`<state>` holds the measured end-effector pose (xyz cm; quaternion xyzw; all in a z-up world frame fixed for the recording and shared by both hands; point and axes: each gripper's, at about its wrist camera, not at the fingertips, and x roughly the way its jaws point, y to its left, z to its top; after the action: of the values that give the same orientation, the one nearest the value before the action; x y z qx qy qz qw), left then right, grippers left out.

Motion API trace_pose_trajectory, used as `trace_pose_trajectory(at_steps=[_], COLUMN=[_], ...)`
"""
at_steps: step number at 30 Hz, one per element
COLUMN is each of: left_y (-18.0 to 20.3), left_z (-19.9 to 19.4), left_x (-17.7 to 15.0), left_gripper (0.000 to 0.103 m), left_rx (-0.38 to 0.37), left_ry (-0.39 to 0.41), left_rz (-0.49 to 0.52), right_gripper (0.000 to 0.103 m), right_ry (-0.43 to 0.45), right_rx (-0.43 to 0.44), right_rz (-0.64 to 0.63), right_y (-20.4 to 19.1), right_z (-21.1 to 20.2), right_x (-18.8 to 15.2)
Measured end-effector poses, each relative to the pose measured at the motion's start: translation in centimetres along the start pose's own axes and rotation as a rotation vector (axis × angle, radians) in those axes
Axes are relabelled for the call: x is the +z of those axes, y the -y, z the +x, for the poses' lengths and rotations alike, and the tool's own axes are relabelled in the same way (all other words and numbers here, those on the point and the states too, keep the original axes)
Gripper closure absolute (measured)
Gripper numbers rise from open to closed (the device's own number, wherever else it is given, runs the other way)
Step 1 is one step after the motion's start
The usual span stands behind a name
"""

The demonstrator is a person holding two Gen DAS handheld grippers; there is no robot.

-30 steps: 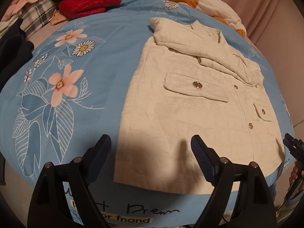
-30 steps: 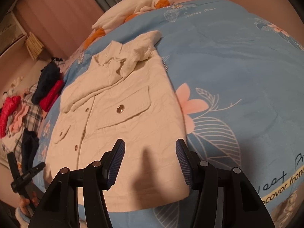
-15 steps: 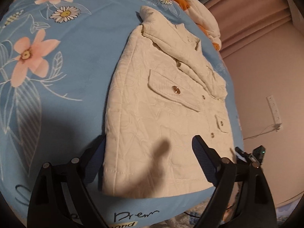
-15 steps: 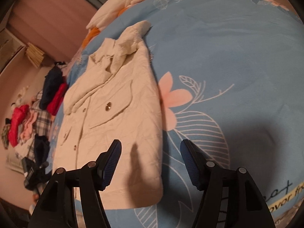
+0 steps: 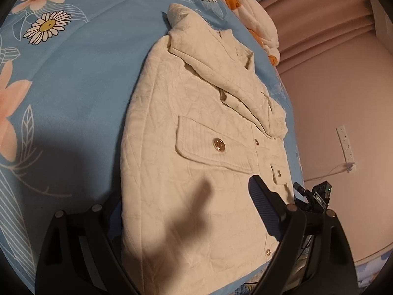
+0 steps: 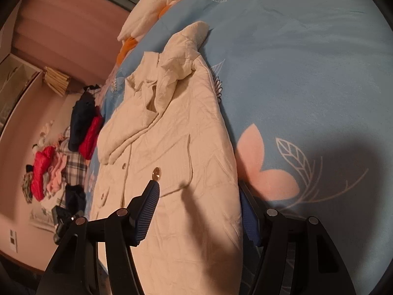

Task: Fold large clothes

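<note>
A cream quilted jacket (image 5: 201, 162) lies flat on a blue floral bedspread (image 5: 81, 78), front up, with gold buttons, flap pockets and its sleeves folded across the chest. My left gripper (image 5: 186, 209) is open and straddles the jacket's lower left corner, one finger over the cloth and one at its side edge. In the right wrist view the jacket (image 6: 172, 152) fills the middle. My right gripper (image 6: 199, 211) is open and straddles its lower right corner, with its right finger at the side edge.
White and orange clothes (image 5: 255, 17) are heaped at the bed's far end. A pile of red, navy and plaid clothes (image 6: 73, 147) lies past the jacket's left side. The other gripper (image 5: 316, 194) shows past the jacket's right hem, with a wall (image 5: 343, 98) behind it.
Both grippers have come down and forward onto the jacket's bottom corners. Each open gripper now has the cloth's side edge between its fingers. The jacket has not moved.
</note>
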<state>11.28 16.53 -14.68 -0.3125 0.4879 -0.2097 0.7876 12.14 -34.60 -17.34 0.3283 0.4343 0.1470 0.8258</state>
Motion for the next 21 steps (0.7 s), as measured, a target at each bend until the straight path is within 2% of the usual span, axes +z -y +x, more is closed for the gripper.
trace_pose_trajectory(at_steps=[11,15,18,21], left_y=[0.5,0.5,0.3,0.9], left_z=[-1.7,-1.4,-0.7,-0.2], left_x=[-4.6,-4.1,-3.3,-2.9], left_gripper=[0.014,0.014,0.015,0.015], left_rx=[-0.116,-0.110,-0.081,-0.045], left_ry=[-0.064,-0.070,-0.063,-0.057], left_rz=[0.038,0.027,-0.009,0.010], right_gripper=[0.038,0.038,0.038,0.038], right_ry=[-0.057,-0.053,-0.037,-0.023], right_rx=[0.069,0.070,0.061,0.046], right_rz=[-0.062,-0.044,-0.029,-0.032], right_y=[-0.5,-0.4,-0.7,-1.2], right_z=[-1.6,-1.3,-0.6,-0.1], right_x=[-4.1,-3.9,-3.4,-3.3])
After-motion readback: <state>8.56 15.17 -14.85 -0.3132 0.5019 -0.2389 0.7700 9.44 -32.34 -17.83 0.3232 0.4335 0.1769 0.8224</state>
